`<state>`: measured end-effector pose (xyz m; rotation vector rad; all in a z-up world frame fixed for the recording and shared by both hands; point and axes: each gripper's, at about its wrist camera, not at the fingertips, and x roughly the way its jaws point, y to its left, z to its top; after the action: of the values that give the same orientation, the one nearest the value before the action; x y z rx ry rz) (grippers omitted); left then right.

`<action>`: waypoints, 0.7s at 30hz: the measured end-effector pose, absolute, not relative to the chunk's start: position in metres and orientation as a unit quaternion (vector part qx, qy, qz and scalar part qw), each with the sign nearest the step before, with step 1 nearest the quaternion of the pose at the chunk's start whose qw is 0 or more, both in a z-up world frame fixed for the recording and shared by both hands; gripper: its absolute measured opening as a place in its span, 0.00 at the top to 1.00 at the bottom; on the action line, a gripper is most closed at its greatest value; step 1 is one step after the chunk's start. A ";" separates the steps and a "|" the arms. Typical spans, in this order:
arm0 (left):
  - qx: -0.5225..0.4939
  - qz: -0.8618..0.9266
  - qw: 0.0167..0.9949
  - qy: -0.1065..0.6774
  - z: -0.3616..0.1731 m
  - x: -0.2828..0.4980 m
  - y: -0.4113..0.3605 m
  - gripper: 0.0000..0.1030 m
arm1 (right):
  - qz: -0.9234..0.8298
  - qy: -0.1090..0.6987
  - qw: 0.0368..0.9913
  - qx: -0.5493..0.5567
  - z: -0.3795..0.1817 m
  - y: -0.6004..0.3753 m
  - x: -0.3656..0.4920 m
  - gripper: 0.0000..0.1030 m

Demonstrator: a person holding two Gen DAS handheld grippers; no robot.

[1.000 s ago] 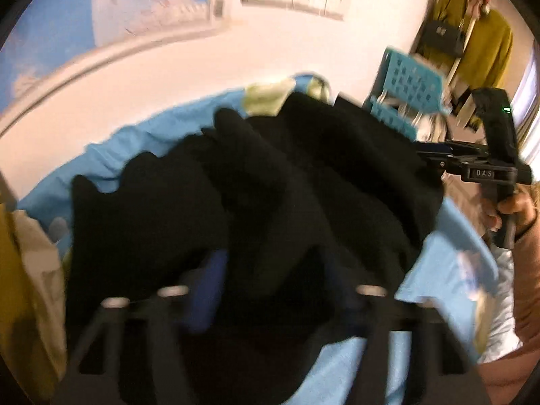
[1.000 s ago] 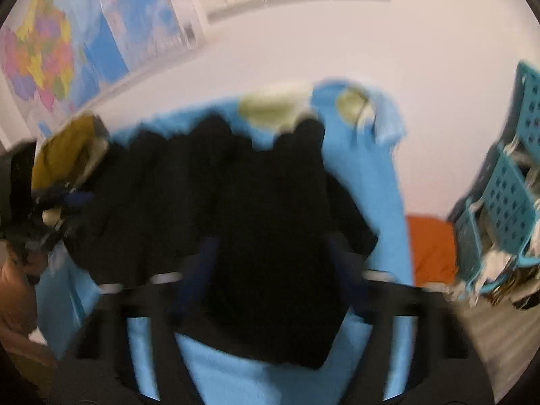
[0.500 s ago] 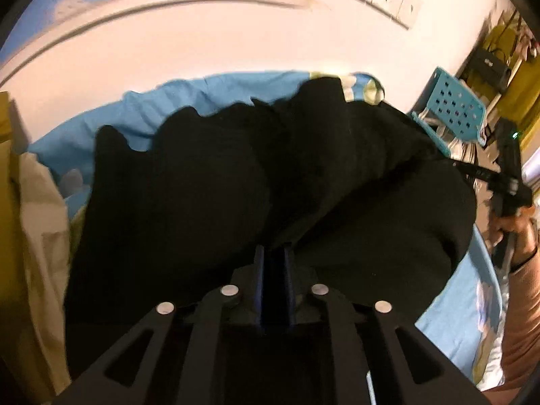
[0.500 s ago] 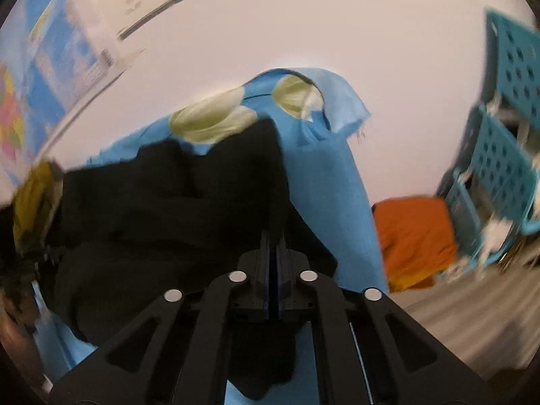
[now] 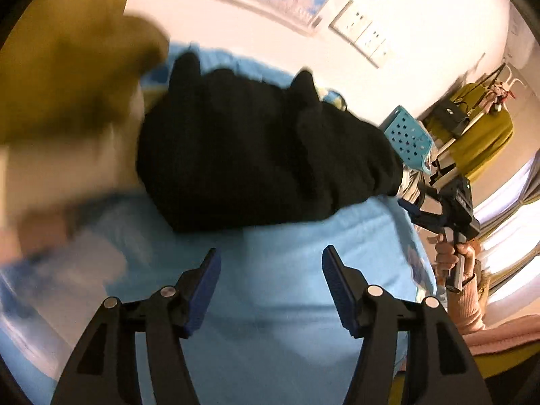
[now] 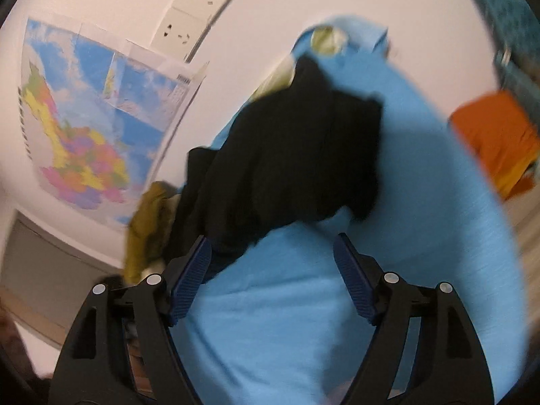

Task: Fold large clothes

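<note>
One black garment (image 5: 266, 155) lies bunched in a folded heap on the light blue sheet (image 5: 280, 303), and we see it from both of our wrist cameras. In the left wrist view it sits on the far part of the sheet, beyond our left gripper (image 5: 270, 287), with a strip of bare blue between its near edge and the blue pads. Those jaws are opening, with nothing between them but sheet. In the right wrist view the same black garment (image 6: 290, 155) lies far and a little left of our right gripper (image 6: 273, 273); its near hem comes down just beside the left pad (image 6: 189, 276), though blur keeps us from telling whether it touches. These jaws are opening too, and only blue sheet (image 6: 303, 320) shows between the pads.

Further out, in the left wrist view, our right gripper (image 5: 438, 212) shows at the right edge of the sheet, held in a hand (image 5: 455, 256) with a pink sleeve, just beside the garment's right end. An olive-yellow cloth (image 5: 67, 67) fills the far left, badly blurred. A turquoise perforated basket (image 5: 408, 138) stands past the garment on the right. In the right wrist view a coloured map (image 6: 91, 128) hangs on the wall at left, white wall sockets (image 6: 189, 10) above it, and an orange cloth (image 6: 496, 138) lies at far right.
</note>
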<state>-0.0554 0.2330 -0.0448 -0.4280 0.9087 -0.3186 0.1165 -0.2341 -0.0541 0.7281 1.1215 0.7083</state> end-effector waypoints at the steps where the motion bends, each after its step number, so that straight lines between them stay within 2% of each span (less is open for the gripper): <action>1: -0.210 -0.148 0.859 0.442 -0.052 -0.052 0.231 0.41 | 0.324 0.508 0.722 0.340 -0.057 -0.229 0.118 0.21; 3: -0.252 -0.150 0.844 0.450 -0.062 -0.040 0.232 0.35 | 0.325 0.511 0.707 0.364 -0.064 -0.219 0.122 0.19; 7: -0.321 -0.137 0.831 0.433 -0.070 -0.025 0.246 0.33 | 0.309 0.502 0.713 0.381 -0.068 -0.204 0.138 0.20; 10: -0.374 -0.138 0.818 0.415 -0.076 -0.011 0.253 0.24 | 0.282 0.493 0.722 0.396 -0.069 -0.196 0.147 0.21; 11: -0.387 -0.137 0.815 0.409 -0.077 -0.009 0.255 0.24 | 0.272 0.491 0.729 0.392 -0.068 -0.193 0.150 0.24; 12: -0.402 -0.129 0.813 0.401 -0.077 -0.005 0.257 0.25 | 0.259 0.490 0.740 0.382 -0.067 -0.190 0.151 0.39; 13: -0.408 -0.124 0.811 0.401 -0.077 -0.003 0.260 0.28 | 0.253 0.490 0.747 0.371 -0.067 -0.188 0.153 0.56; 15: -0.425 -0.099 0.804 0.403 -0.080 0.001 0.263 0.62 | 0.257 0.489 0.758 0.348 -0.062 -0.185 0.154 0.71; 16: -0.434 -0.100 0.801 0.401 -0.080 0.001 0.266 0.69 | 0.264 0.487 0.760 0.339 -0.056 -0.187 0.153 0.77; 19: -0.426 -0.107 0.816 0.376 -0.059 -0.018 0.266 0.85 | 0.297 0.470 0.770 0.314 -0.026 -0.198 0.139 0.80; 21: -0.408 -0.131 0.826 0.366 -0.039 -0.040 0.263 0.89 | 0.316 0.457 0.781 0.286 -0.002 -0.202 0.124 0.80</action>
<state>-0.0395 0.2628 -0.0388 -0.8675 0.7780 -0.2793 0.1237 -0.2019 -0.0016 0.6180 0.9877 0.6831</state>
